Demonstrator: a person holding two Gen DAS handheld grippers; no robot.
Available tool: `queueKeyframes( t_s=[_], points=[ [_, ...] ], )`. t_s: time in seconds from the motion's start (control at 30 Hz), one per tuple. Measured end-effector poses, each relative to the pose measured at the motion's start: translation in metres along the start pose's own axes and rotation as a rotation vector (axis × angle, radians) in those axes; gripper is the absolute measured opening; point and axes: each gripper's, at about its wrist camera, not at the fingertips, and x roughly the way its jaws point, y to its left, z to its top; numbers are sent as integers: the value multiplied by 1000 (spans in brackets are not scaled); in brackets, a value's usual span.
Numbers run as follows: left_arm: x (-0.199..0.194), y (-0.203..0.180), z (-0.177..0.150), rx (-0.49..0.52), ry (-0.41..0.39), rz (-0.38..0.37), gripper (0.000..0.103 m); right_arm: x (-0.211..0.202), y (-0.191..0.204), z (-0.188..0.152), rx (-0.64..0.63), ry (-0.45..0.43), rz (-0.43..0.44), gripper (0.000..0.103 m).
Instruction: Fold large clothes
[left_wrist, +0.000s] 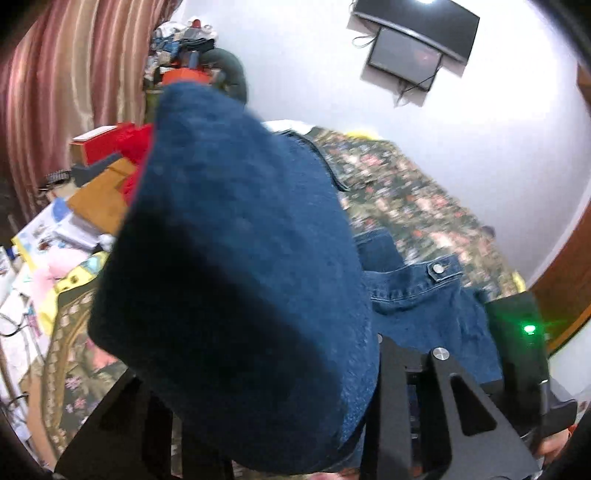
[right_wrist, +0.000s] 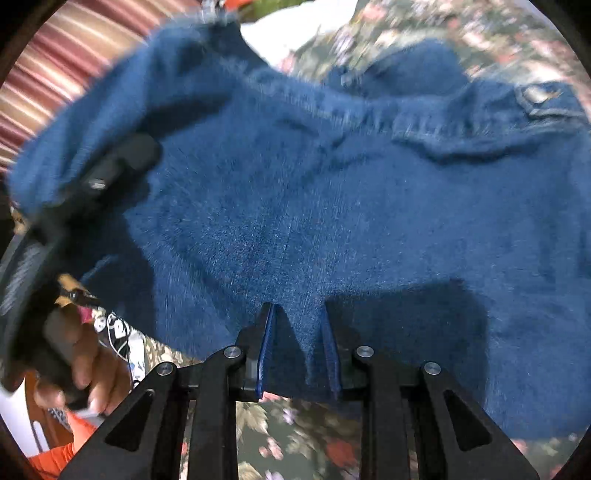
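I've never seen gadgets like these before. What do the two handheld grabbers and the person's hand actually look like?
Both are matte black metal. The right gripper has flat triangular arms with cut-out slots, round silver bolts, and fingers edged in blue padding. The left gripper has the same black slotted arms and a silver bolt. A black unit beside it shows a green light. The left hand is bare, with an orange sleeve below.

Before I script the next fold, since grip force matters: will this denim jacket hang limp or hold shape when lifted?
The denim jacket probably drapes in broad stiff folds rather than collapsing. Its thick seams and button suggest it's fairly heavy. The right gripper pinches fabric that looks coarse, so slipping seems unlikely.
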Motion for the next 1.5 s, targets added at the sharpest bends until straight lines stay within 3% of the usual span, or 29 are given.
queueKeyframes(
  t_s=[0.13, 0.27, 0.37, 0.5, 0.63, 0.77, 0.87, 0.97, 1.1, 1.2, 1.33, 1.5],
  points=[
    [8, 15, -3, -21, 40, 57, 34, 36, 1, 2, 47, 50, 34, 21],
    [3, 5, 9, 2, 28, 48, 34, 25, 9, 4, 15, 62, 7, 21],
    [-6, -28, 21, 83, -11, 38, 33, -7, -1, -4, 43, 21, -24, 21],
    [-12, -86, 32, 195, -65, 0, 32, -73, -25, -33, 33, -120, -146, 21],
    [-17, -156, 35, 293, -104, -78, 31, -144, -65, -73, 107, -240, -233, 21],
    [-11, -217, 14, 403, -84, -153, 30, -204, -100, -114, 228, -340, -254, 21],
    [11, -260, -27, 549, 34, -187, 30, -237, -118, -146, 312, -395, -278, 21],
    [29, -279, -75, 693, 127, -159, 33, -256, -133, -169, 354, -422, -335, 21],
    [26, -281, -100, 824, 111, -131, 47, -261, -136, -190, 367, -420, -336, 21],
    [15, -267, -87, 767, 160, -202, 62, -259, -130, -191, 334, -403, -362, 21],
    [-19, -244, -72, 673, 184, -287, 66, -257, -115, -183, 257, -417, -392, 21],
    [-58, -203, -50, 617, 72, -243, 83, -266, -79, -159, 149, -483, -366, 21]
  ],
)
